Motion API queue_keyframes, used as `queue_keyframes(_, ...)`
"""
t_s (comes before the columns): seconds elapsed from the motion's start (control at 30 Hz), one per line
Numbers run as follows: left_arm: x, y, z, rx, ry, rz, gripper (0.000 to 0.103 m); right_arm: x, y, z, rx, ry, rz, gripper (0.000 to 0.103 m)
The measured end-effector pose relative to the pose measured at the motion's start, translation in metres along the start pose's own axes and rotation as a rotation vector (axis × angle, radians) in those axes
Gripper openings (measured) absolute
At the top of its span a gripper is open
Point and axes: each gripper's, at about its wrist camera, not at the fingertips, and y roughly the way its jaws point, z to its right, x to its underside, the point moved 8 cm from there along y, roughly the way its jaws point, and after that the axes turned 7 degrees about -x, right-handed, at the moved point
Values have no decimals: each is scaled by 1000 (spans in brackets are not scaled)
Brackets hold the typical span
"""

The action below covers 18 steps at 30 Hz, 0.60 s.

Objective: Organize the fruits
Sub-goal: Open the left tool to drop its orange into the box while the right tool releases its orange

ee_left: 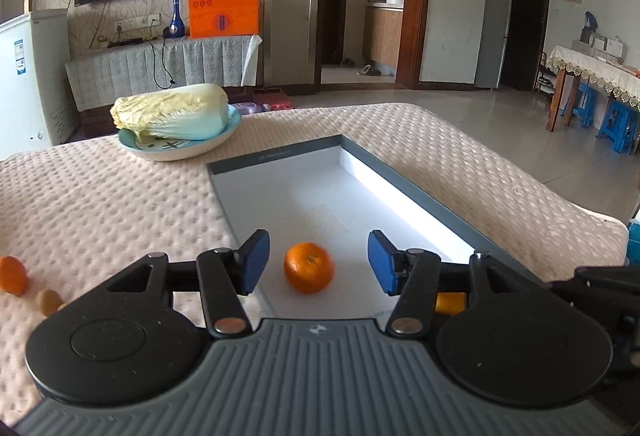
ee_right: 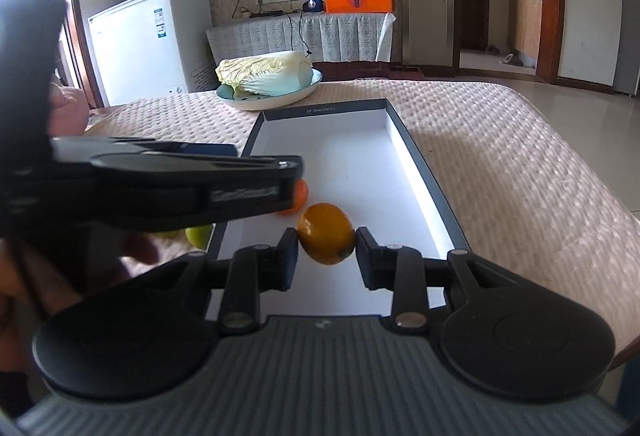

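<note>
A shallow grey box with a white floor (ee_left: 360, 196) lies on the padded table. A tangerine (ee_left: 309, 267) sits on the box floor between the fingers of my left gripper (ee_left: 318, 262), which is open and not touching it. My right gripper (ee_right: 326, 250) is shut on a yellow-orange lemon (ee_right: 326, 233) held over the near end of the box (ee_right: 400, 196). The tangerine (ee_right: 298, 198) is partly hidden behind the left gripper body in the right wrist view. A sliver of the lemon (ee_left: 450, 302) shows in the left wrist view.
Another tangerine (ee_left: 13, 275) and a brown kiwi (ee_left: 49, 301) lie on the table left of the box. A green fruit (ee_right: 199, 235) lies by the box's left edge. A plate with a napa cabbage (ee_left: 172, 112) stands behind the box. Table edges fall off far and right.
</note>
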Motion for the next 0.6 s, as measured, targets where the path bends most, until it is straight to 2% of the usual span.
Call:
queue_keyframes(0.43,5,-50,-64,-46,-121,-13,61,-3,12,-1,12,24,-7,34)
queue_keyframes(0.6,23,-84,-82,-70,-95,-47,61,-4,19,5,24,45,-18,34)
